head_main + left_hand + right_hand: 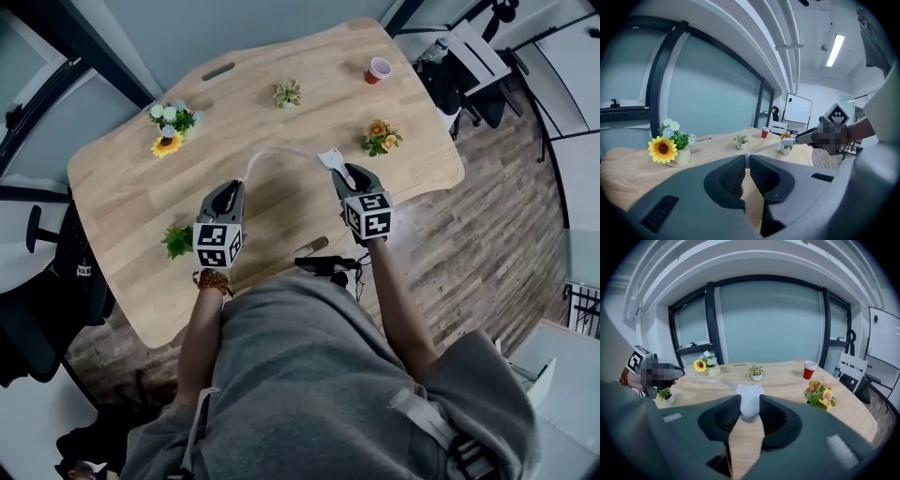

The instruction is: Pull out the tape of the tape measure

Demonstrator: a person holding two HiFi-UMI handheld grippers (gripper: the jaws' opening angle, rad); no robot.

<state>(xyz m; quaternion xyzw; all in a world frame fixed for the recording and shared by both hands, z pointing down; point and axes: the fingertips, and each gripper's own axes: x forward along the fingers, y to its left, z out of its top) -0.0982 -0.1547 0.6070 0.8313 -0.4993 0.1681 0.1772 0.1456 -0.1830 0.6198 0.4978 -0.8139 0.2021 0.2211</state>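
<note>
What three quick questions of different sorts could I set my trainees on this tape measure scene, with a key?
1. True or false: the right hand-held gripper is closed on the white tape measure case.
2. What is pinched between the jaws of the left hand-held gripper?
A. the tape
B. a red cup
C. a sunflower
3. Fill in: ____ plant pots stand on the wooden table.

Key: 1 true; 2 A; 3 four.
</note>
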